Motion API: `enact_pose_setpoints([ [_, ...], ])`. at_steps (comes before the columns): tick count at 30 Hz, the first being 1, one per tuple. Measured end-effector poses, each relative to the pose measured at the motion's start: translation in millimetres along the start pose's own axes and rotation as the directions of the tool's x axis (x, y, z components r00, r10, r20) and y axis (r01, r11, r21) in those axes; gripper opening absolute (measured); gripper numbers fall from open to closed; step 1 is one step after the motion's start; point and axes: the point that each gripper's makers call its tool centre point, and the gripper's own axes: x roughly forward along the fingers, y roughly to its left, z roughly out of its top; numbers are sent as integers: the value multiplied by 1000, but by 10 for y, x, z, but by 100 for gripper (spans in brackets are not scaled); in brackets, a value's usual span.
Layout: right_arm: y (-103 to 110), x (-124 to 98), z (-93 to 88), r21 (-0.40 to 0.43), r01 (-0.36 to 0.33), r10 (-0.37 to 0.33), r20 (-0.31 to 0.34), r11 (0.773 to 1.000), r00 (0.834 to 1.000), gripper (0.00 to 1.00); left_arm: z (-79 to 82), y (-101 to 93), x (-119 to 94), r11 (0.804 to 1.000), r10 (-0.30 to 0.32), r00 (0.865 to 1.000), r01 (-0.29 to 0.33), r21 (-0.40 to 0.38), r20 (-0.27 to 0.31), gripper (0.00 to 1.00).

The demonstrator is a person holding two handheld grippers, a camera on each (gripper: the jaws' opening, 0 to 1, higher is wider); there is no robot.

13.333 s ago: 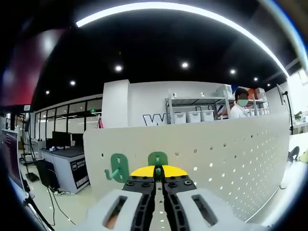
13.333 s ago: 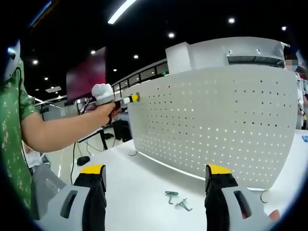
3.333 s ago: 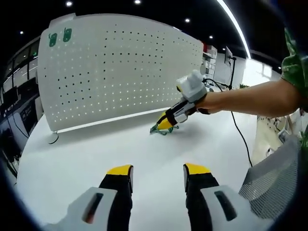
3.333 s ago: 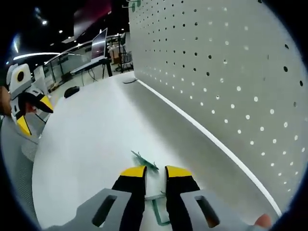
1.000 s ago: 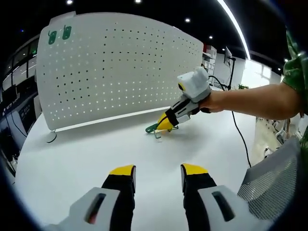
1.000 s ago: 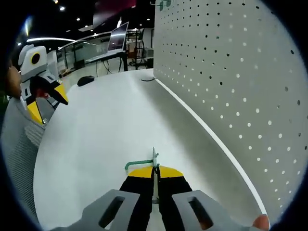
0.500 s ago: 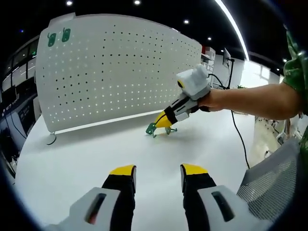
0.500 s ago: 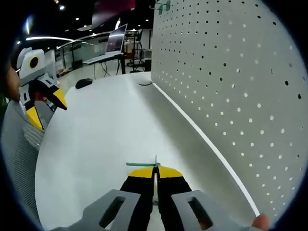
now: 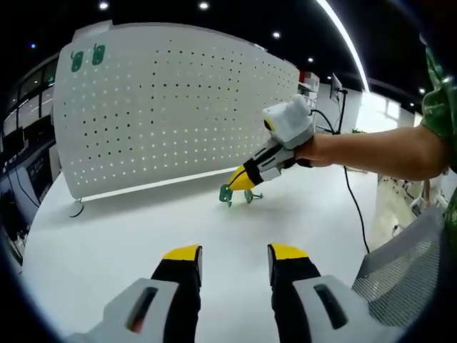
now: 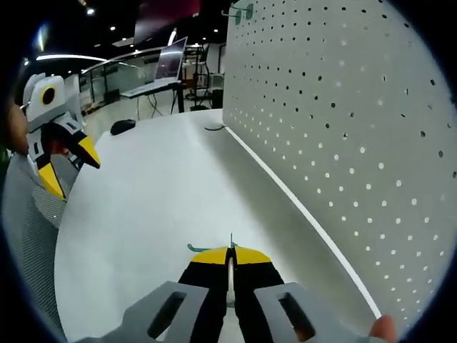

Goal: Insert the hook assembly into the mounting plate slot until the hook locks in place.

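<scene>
The white pegboard mounting plate (image 9: 178, 107) stands upright on the white table (image 9: 107, 243). Two green hooks (image 9: 86, 56) hang at its top left corner. My right gripper (image 9: 239, 179), held by a hand reaching in from the right, is shut on a green hook (image 9: 226, 194) just above the table. A second green hook (image 9: 251, 196) lies beside it. In the right gripper view my right gripper (image 10: 230, 256) has its yellow tips pressed together on the hook (image 10: 203, 249), beside the pegboard (image 10: 343, 107). My left gripper (image 9: 234, 254) is open and holds nothing; it also appears far left (image 10: 69, 166).
A grey mesh chair back (image 9: 400, 264) stands at the table's near right edge. A black cable (image 9: 351, 193) trails across the table on the right. The pegboard's foot (image 9: 73, 207) rests at the left. Desks with a monitor (image 10: 171, 64) stand beyond the table.
My right gripper closed on the green hook and has raised it slightly off the table over the last second. My left gripper stays open and almost still.
</scene>
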Motion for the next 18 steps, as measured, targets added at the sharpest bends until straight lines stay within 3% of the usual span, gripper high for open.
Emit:
enact_pose_setpoints([
  [18,286,-300,464,57,5,-9,76,998,997,0,234,-38,-90,1000,-3,997,2,15,83,37],
])
